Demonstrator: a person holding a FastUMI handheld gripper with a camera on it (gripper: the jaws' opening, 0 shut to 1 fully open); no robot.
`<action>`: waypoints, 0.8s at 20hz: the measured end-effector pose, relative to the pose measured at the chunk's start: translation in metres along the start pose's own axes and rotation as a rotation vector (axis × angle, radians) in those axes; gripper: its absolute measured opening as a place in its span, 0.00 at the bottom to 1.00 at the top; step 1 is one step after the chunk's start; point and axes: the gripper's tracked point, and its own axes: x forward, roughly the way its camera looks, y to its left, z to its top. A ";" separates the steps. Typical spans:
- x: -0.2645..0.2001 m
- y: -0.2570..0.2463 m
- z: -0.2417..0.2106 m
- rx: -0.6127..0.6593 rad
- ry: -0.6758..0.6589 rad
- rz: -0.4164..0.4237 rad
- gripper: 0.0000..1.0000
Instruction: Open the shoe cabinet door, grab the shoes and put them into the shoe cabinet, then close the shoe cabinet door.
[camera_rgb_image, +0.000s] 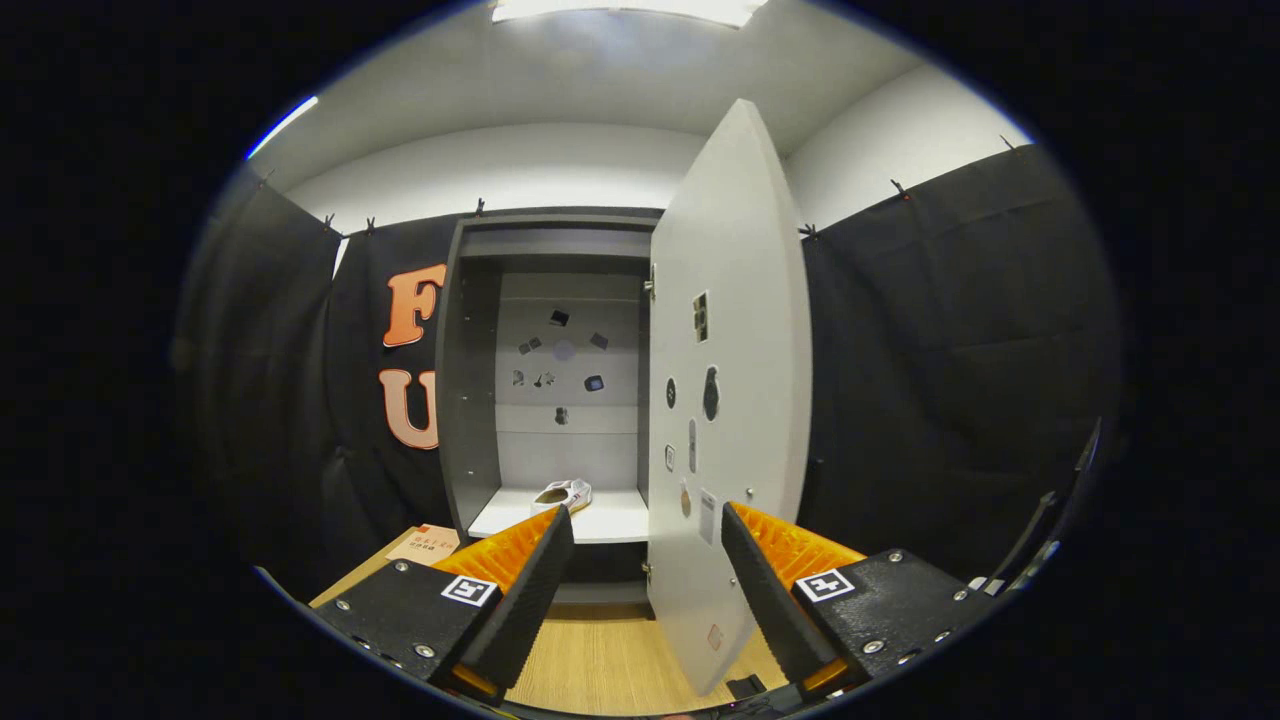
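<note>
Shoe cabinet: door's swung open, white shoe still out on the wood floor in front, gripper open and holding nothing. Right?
Not quite. The white shoe is not on the wood floor; it already sits inside the shoe cabinet, on its bottom shelf beyond the fingertips. The gripper view shows this. The rest stands: the door is swung open, and the gripper is open and holding nothing.

Two-finger gripper (645, 525) with ribbed, wedge-shaped fingers (525, 600) spread apart — each mounted on a flat block behind, studded with silver screws (424, 651) and marked with a square black-and-white tag (469, 590).
</note>
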 end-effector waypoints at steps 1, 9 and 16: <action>-0.003 -0.009 0.001 0.000 -0.002 -0.006 0.93; -0.006 -0.081 -0.002 -0.007 0.016 -0.049 0.93; 0.027 -0.117 -0.025 0.020 0.054 -0.005 0.93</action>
